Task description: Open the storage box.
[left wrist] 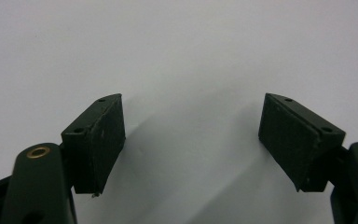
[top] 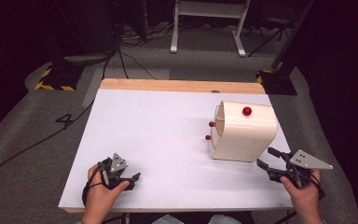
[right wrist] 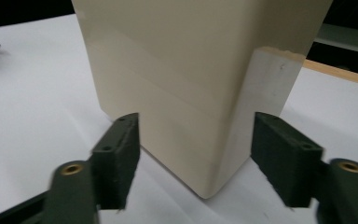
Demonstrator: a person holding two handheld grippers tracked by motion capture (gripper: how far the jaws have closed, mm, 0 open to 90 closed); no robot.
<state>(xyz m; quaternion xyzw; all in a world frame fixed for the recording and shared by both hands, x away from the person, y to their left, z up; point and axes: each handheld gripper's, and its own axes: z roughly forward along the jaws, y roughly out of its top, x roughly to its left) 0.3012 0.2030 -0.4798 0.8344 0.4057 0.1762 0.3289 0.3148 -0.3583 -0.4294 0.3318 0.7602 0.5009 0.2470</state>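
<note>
A cream box with rounded edges stands on the right part of the white table. One red knob sits on its top, and two more red knobs stick out at its left side. My right gripper is open just off the box's near right corner. In the right gripper view that corner of the box rises close ahead of the right gripper, untouched by either jaw. My left gripper is open near the front left of the table; nothing but bare white surface lies between the jaws of the left gripper.
A wooden strip runs along the table's far edge. Beyond it on the grey carpet are black cables, a white frame's legs and stand bases with yellow-black tape. White surface stretches between the two grippers.
</note>
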